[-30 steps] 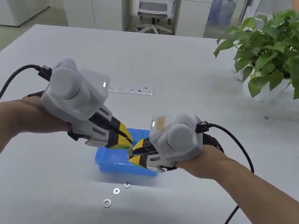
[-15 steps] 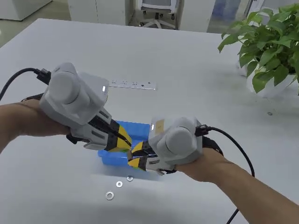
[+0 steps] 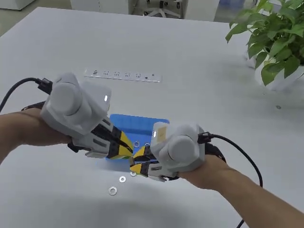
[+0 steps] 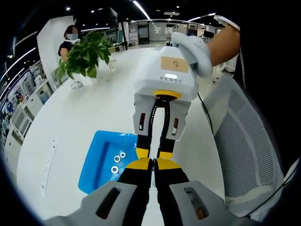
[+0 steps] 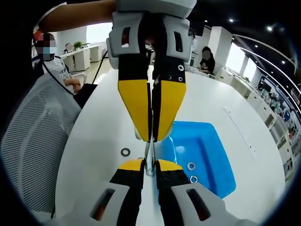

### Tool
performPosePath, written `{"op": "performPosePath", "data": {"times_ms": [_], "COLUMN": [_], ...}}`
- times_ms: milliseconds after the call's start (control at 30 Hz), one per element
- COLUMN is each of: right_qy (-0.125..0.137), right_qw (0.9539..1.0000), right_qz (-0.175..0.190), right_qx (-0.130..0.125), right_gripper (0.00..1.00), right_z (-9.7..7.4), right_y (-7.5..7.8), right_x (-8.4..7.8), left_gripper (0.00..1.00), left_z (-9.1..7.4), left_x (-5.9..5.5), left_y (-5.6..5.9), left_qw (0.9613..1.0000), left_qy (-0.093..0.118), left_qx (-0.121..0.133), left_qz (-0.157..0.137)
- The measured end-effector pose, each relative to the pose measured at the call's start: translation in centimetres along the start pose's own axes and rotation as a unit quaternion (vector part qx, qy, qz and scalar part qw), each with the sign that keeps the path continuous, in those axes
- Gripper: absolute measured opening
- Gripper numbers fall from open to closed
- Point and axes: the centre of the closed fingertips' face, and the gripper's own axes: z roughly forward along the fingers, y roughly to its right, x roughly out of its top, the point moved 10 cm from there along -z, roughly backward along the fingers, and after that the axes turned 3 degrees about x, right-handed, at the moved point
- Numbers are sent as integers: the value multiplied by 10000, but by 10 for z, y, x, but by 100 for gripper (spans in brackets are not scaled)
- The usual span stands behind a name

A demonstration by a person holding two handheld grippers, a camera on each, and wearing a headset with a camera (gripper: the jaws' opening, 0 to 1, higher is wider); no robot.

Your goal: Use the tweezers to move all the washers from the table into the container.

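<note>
My two grippers meet tip to tip over the near edge of the blue container (image 3: pixel 142 124). The left gripper (image 3: pixel 127 151) and the right gripper (image 3: pixel 137 167) are both shut. In the right gripper view, thin metal tweezers (image 5: pixel 150 155) run from my right gripper (image 5: pixel 150 165) up between the yellow jaws of the left gripper (image 5: pixel 151 139). Three washers (image 4: pixel 117 162) lie inside the container (image 4: pixel 101 155). Loose washers (image 3: pixel 122 179) rest on the white table just in front of the grippers, one of them a little nearer (image 3: pixel 112 190). Another washer (image 5: pixel 125 151) lies left of the tweezers.
A white power strip (image 3: pixel 122 75) lies beyond the container. A potted plant (image 3: pixel 278 38) stands at the far right of the table (image 3: pixel 213 90). Cables trail from both grippers. A mesh chair (image 4: pixel 254 141) is behind the right gripper.
The head camera has tilted down. Both grippers, still joined tip to tip, have shifted from over the container to its near edge, closer to the loose washers.
</note>
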Motion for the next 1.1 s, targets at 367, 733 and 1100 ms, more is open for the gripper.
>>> {"op": "performPosePath", "data": {"times_ms": [367, 733, 1100], "right_qy": [-54, -64, -54], "right_qw": [9999, 9998, 9997], "right_qz": [44, 79, 131], "right_qx": [108, 167, 187], "right_gripper": [11, 11, 11], "right_z": [8, 14, 15], "right_y": [0, 3, 3], "right_x": [-7, -12, -14], "left_gripper": [6, 6, 6], "left_z": [8, 12, 14], "left_x": [-9, -15, -13], "left_y": [0, -1, -3], "left_qw": [9999, 9999, 9998], "left_qy": [-15, -1, -29], "left_qx": [-33, -4, -46], "left_qz": [-101, -141, -207]}}
